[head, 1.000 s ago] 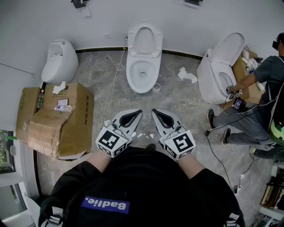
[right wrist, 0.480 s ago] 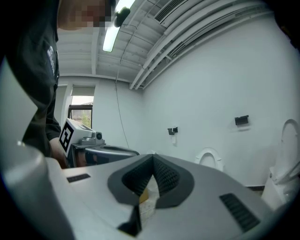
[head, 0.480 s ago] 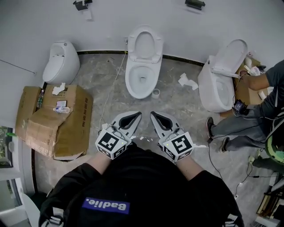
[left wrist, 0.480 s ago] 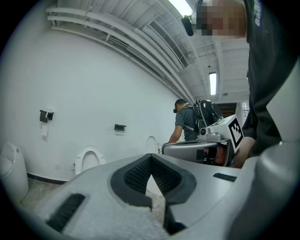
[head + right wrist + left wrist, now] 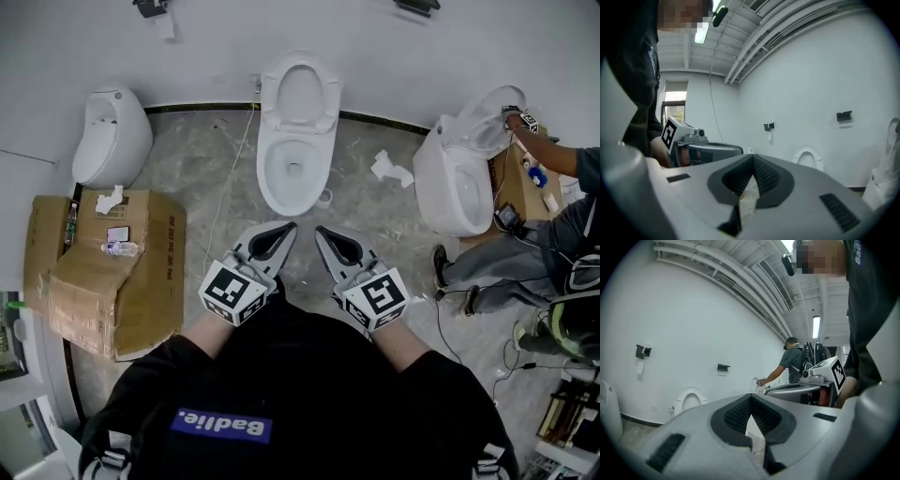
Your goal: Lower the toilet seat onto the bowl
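Note:
The white toilet (image 5: 292, 169) stands against the far wall, its seat (image 5: 300, 94) raised and leaning back toward the wall. Both grippers are held low in front of me, well short of the bowl. My left gripper (image 5: 283, 229) and right gripper (image 5: 322, 231) point at the toilet side by side, both shut with nothing in them. The raised seat (image 5: 689, 399) shows small and far off past the shut left gripper (image 5: 751, 397). In the right gripper view the seat (image 5: 808, 157) shows to the right of the shut right gripper (image 5: 752, 158).
A white urinal-like fixture (image 5: 111, 136) stands at the left, with a cardboard box (image 5: 103, 272) in front of it. A second toilet (image 5: 455, 183) stands at the right, where another person (image 5: 562, 225) works. Crumpled paper (image 5: 392, 169) and a cable (image 5: 225, 187) lie on the floor.
Both grippers stay shut and side by side, edging slightly toward the toilet. The person at the right has reached up to the second toilet's lid.

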